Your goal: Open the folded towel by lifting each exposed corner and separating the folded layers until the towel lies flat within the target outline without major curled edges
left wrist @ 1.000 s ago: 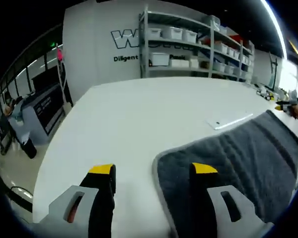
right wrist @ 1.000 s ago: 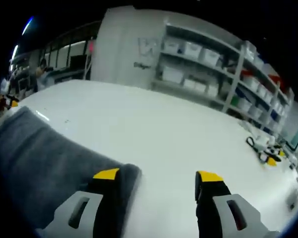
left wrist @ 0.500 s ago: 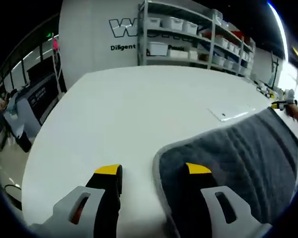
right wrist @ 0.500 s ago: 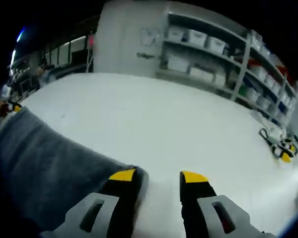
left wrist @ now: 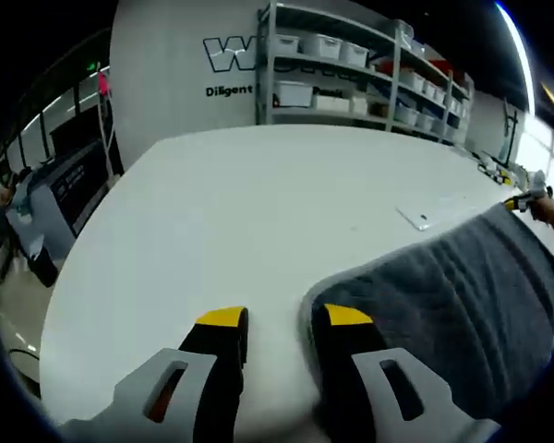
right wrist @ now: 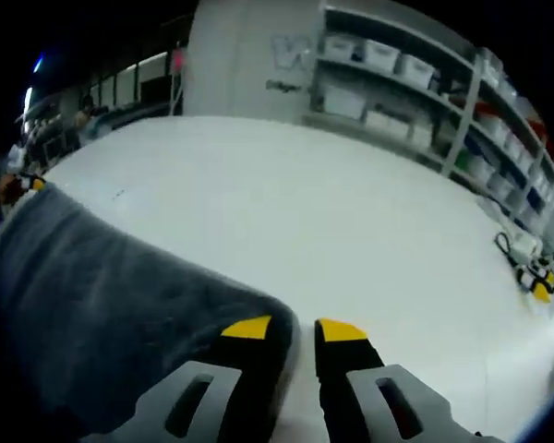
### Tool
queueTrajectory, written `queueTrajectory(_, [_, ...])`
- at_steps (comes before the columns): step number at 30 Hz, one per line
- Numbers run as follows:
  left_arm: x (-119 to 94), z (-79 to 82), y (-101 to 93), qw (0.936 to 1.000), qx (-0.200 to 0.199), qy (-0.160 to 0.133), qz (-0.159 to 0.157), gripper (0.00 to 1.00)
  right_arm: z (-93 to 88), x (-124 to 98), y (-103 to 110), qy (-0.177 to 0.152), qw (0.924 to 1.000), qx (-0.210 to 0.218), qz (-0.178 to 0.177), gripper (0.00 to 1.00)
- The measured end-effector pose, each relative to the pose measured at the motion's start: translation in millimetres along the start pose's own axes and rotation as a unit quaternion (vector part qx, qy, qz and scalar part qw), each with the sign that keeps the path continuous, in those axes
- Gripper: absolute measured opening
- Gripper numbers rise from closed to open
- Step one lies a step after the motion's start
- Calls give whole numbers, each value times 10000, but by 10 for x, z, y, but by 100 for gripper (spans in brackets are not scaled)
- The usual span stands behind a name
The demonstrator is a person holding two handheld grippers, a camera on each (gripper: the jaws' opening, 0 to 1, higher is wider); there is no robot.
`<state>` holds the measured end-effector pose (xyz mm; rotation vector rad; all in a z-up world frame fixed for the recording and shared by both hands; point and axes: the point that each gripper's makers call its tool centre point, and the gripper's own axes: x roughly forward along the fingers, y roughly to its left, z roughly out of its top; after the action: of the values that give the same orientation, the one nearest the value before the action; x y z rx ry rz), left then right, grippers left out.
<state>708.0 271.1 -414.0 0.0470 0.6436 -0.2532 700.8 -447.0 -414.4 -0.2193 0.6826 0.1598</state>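
A grey towel (left wrist: 443, 295) lies on the white table (left wrist: 249, 203), its near corner bunched against the inner face of my left gripper's right jaw. My left gripper (left wrist: 282, 318) is open, with a narrow strip of bare table between its yellow-tipped jaws. In the right gripper view the towel (right wrist: 102, 305) rises in a hump from the left. My right gripper (right wrist: 295, 329) is shut on its corner, and the cloth wraps over the left jaw. The right gripper (left wrist: 526, 196) shows at the towel's far end.
A pale outline mark (left wrist: 421, 219) on the table peeks out beyond the towel's far edge. Small yellow and black items (right wrist: 534, 277) lie near the table's right side. Shelving with white bins (left wrist: 351, 83) stands behind. A person (left wrist: 18, 217) stands off the left edge.
Both grippers' jaws have narrowed over the second. The right pair came together on the towel's corner, and the towel now humps up. The left pair stands much closer.
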Motion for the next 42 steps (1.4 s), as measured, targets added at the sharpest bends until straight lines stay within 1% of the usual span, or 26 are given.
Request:
queueTrajectory(2, [26,-2,-14,10000,19,16,-21,22,0,6,7,-27,10000,-44,21,9])
queueTrajectory(3, [32,-6,-20,10000,68,-4,-9,17,-45,16,20,63,9999,-107,26,6])
queueTrajectory(4, [24,-16,-64,9999,154,-34,-40,12,-38,18,60,-1,9999,-70,110,3])
queueTrajectory(5, [20,-28,-99,9998,197,-31,-97,5,-47,13,78,18,9999,6,129,1])
queueTrajectory(6, [29,-28,-109,9996,230,-22,-162,3,-49,7,75,19,9999,-6,105,1])
queueTrajectory(7, [30,-7,-79,9989,442,-76,-97,3,-48,5,77,18,9999,-7,104,2])
queueTrajectory(8, [11,-32,-89,9990,434,-36,-81,2,-59,-8,72,17,9998,176,89,2])
queueTrajectory(10, [-14,-36,-30,9993,370,6,-94,2,-77,-26,67,18,9995,297,117,1])
queueTrajectory(12, [-35,-52,59,9995,295,37,-104,2,-101,-58,82,48,9995,287,149,0])
queueTrajectory(15, [-65,-70,135,9997,177,47,-167,2,-116,-77,107,59,9994,279,197,0])
queueTrajectory(16, [-90,-91,116,9997,158,54,-205,2,-116,-80,117,59,9993,299,214,0])
queueTrajectory(18, [-96,-94,143,9996,152,76,-214,2,-113,-88,156,62,9992,301,263,0])
queueTrajectory(20, [-84,-87,179,9995,218,109,-184,2,-99,-80,209,64,9994,197,271,0])
queueTrajectory(23, [-87,-77,230,9990,414,141,-54,2,-77,-72,291,76,9996,-51,255,0])
queueTrajectory(25, [-79,-66,266,9989,458,131,3,2,-65,-66,333,98,9995,-170,248,0])
queueTrajectory(28, [-28,-31,275,9995,317,5,-26,2,-54,-48,320,165,9996,-155,158,0])
queueTrajectory(30, [18,6,294,9995,305,0,-19,2,-44,-19,303,160,9997,-168,109,0])
queueTrajectory(33, [69,51,312,9986,517,114,68,2,-28,7,285,137,9998,-149,75,0])
queueTrajectory(36, [85,63,296,9974,681,177,126,3,-16,29,263,131,9998,-141,43,0])
queueTrajectory(38, [99,73,323,9966,788,206,159,3,-13,37,255,126,9998,-133,48,0])
queueTrajectory(40, [109,79,361,9967,769,199,164,3,-11,42,257,96,9999,-72,77,0])
queueTrajectory(42, [108,68,361,9976,670,145,131,3,-24,36,238,49,9999,-9,90,0])
